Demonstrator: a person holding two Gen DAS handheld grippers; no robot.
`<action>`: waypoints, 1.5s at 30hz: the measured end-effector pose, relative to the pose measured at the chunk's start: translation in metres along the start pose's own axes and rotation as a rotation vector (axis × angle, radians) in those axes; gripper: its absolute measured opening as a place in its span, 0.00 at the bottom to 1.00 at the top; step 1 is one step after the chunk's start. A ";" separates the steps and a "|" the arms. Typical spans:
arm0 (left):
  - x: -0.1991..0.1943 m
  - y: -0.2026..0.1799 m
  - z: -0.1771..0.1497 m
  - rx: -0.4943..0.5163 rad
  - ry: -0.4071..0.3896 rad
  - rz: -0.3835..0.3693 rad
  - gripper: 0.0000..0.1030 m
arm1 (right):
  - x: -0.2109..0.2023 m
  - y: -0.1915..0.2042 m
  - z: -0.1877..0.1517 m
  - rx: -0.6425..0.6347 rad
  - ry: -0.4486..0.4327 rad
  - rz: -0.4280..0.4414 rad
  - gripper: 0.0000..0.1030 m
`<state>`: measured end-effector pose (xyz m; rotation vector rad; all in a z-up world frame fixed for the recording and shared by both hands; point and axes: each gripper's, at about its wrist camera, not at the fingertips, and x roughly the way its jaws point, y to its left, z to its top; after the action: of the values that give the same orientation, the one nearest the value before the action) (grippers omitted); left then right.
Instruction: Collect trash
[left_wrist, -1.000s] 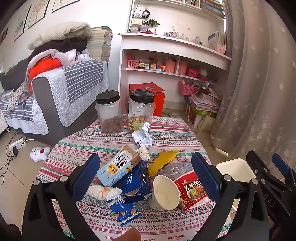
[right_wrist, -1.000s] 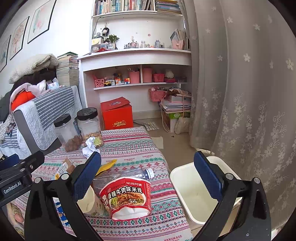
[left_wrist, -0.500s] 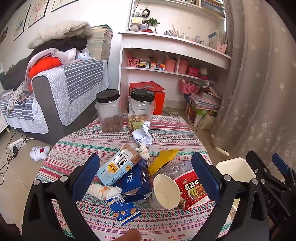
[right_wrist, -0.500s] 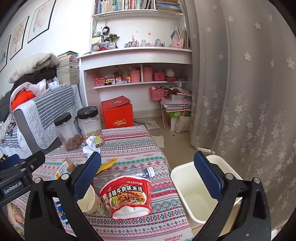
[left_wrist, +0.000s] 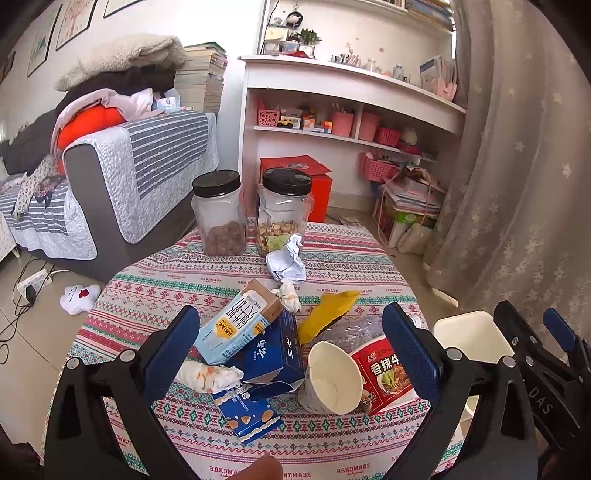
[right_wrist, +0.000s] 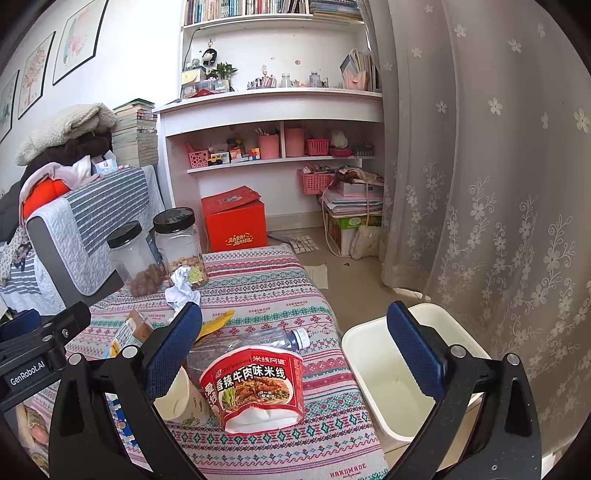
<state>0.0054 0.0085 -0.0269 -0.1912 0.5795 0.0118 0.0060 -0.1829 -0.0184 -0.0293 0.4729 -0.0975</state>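
- My left gripper (left_wrist: 291, 341) is spread wide with nothing between its jaws, held above the litter on the table (left_wrist: 340, 266).
- My right gripper (right_wrist: 295, 341) is also wide apart and empty, over the table's edge.
- Below the left one lie a milk carton (left_wrist: 238, 323), a blue box (left_wrist: 275, 354) and a tipped paper cup (left_wrist: 330, 373).
- A red noodle bowl (right_wrist: 258, 387) lies on its side just beside the cup, a crushed plastic bottle (right_wrist: 258, 339) behind it.
- The white bin (right_wrist: 384, 369) stands on the floor against the table's right side.
- Two black-lidded jars (left_wrist: 251, 210) stand at the far edge.
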 end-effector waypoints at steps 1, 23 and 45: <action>0.004 0.001 0.000 -0.008 0.028 0.002 0.94 | 0.005 -0.002 -0.001 0.010 0.036 0.007 0.94; 0.157 0.085 0.033 -0.169 0.573 -0.082 0.93 | 0.068 -0.044 -0.008 0.270 0.433 0.118 0.94; 0.203 0.077 0.017 0.089 0.675 -0.119 0.61 | 0.096 -0.033 -0.014 0.255 0.483 0.111 0.94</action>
<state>0.1794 0.0790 -0.1370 -0.1401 1.2379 -0.2010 0.0814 -0.2258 -0.0727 0.2762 0.9397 -0.0544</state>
